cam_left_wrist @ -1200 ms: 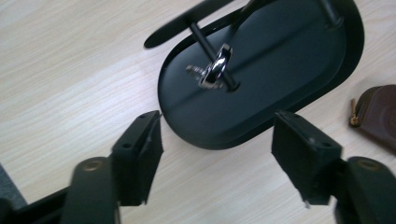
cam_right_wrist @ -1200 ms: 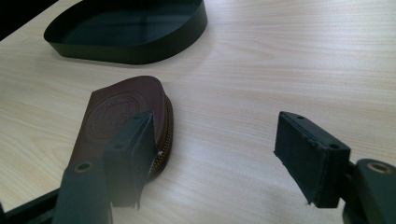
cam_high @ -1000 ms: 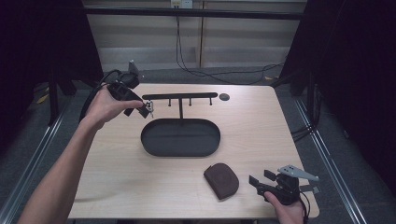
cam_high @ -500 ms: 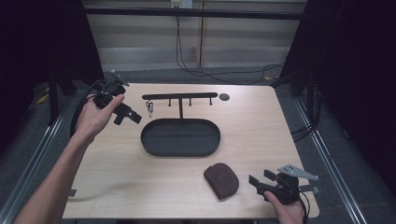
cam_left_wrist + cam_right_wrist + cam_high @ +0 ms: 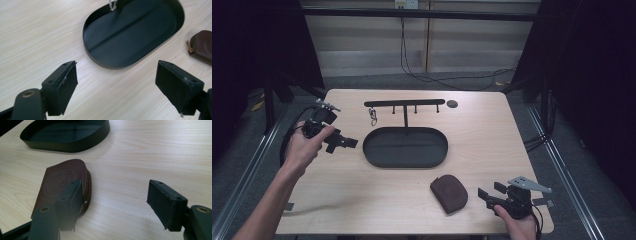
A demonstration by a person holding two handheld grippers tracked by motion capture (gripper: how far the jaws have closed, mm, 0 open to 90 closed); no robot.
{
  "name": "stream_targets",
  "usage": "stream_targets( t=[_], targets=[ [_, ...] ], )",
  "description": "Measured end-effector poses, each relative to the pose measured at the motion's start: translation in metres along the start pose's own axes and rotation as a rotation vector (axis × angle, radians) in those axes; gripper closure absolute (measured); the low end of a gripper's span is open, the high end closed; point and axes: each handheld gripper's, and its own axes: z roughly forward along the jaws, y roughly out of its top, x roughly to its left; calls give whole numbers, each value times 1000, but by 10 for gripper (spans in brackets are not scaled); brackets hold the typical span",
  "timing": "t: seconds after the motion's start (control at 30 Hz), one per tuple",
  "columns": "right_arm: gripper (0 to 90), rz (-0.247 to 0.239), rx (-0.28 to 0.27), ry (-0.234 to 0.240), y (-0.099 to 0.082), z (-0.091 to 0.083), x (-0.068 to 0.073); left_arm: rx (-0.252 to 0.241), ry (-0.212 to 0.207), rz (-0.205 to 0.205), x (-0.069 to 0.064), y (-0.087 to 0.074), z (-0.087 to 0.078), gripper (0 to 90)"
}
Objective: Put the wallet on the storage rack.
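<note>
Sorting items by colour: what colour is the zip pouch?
Brown pouch, clearest in the right gripper view.

Light wood table (image 5: 362, 200) on grey floor (image 5: 582, 200), black curtains (image 5: 602, 75) both sides, pale panel wall (image 5: 362, 35) behind, cables (image 5: 437, 75) trailing down.

The right tool (image 5: 117, 207) hangs low over the pale wooden tabletop (image 5: 155, 152), its two black jaws spread wide with nothing but bare wood between them. A brown leather zip pouch (image 5: 60, 182) with a round embossed stamp lies flat just beyond the left jaw, partly hidden behind it. Farther off sits a black oval tray (image 5: 75, 143).
</note>
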Motion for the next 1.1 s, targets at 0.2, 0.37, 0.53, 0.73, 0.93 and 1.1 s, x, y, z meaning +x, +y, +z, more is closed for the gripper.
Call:
stream_targets(
  t=[0.2,0.37,0.53,0.73,0.93,1.1],
  targets=[
    [284,-8,10,9,1,2,1,-67,6,29,-6,-26,0,180],
    [268,-6,17,25,2,2,1,-91,-7,14,-4,-49,6,214],
    [240,-18,16,48,3,0,3,-119,-29,-12,-5,-73,10,204],
    [228,-25,41,78,9,-2,9,-170,-26,-27,-12,-105,10,211],
    [210,-70,94,103,17,8,16,-233,-33,-57,-17,-135,13,214],
    [177,-86,145,108,26,16,22,-248,-41,-78,-22,-155,19,218]
  ],
)
